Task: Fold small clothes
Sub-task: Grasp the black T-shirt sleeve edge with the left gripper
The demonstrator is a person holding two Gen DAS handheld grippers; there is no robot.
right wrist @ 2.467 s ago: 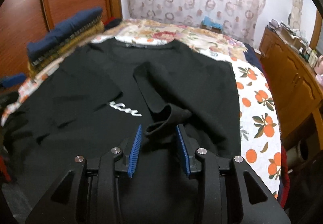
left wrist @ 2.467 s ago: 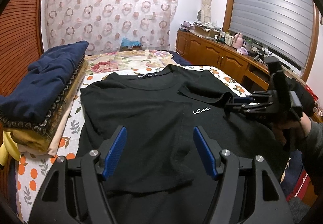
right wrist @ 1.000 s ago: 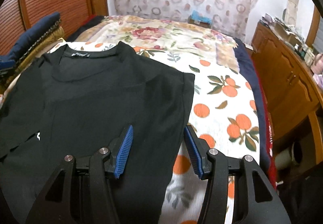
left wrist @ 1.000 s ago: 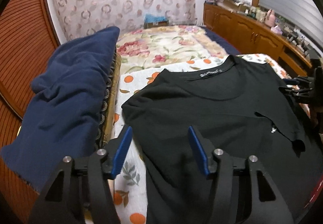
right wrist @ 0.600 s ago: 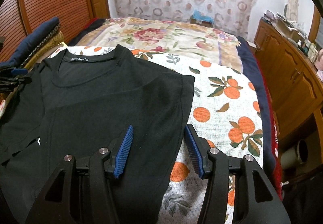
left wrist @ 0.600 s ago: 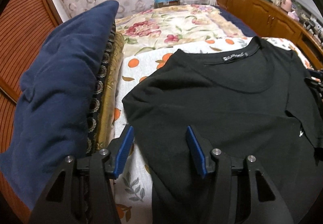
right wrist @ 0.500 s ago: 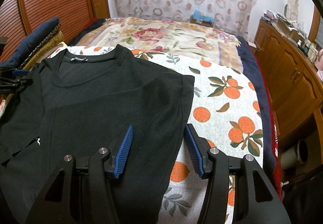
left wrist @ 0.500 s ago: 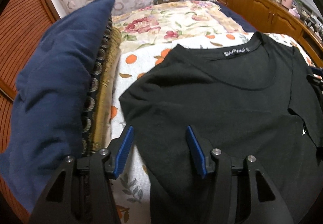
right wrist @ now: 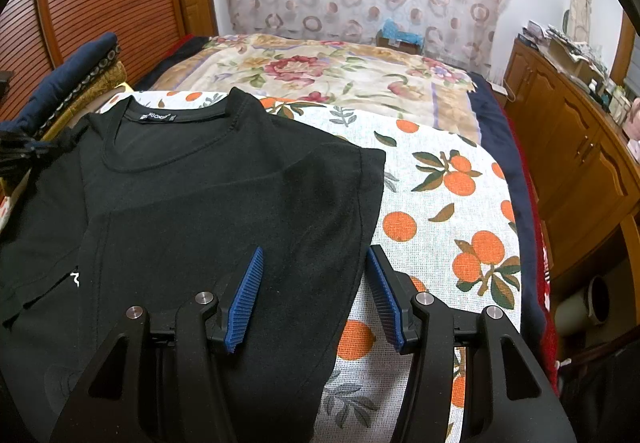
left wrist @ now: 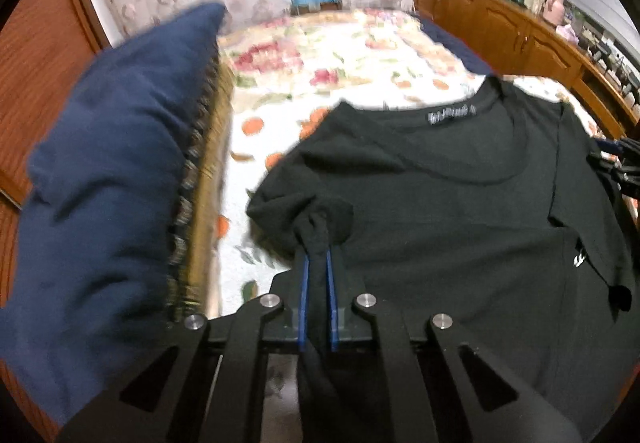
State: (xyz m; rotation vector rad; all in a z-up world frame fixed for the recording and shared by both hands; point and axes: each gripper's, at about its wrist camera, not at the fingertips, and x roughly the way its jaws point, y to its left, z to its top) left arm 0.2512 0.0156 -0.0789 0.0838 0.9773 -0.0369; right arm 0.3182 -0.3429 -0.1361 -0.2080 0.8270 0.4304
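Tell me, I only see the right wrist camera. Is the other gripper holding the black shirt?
Observer: Yes. The left gripper is shut on a bunched bit of the black shirt at its left shoulder edge.
Operator: What's that blue thing on the side?
Observer: A pile of folded clothes, navy one on top, close beside the left gripper.
Operator: Is my gripper holding anything?
Observer: No. The right gripper is open over the shirt's right edge, above the orange-print sheet.
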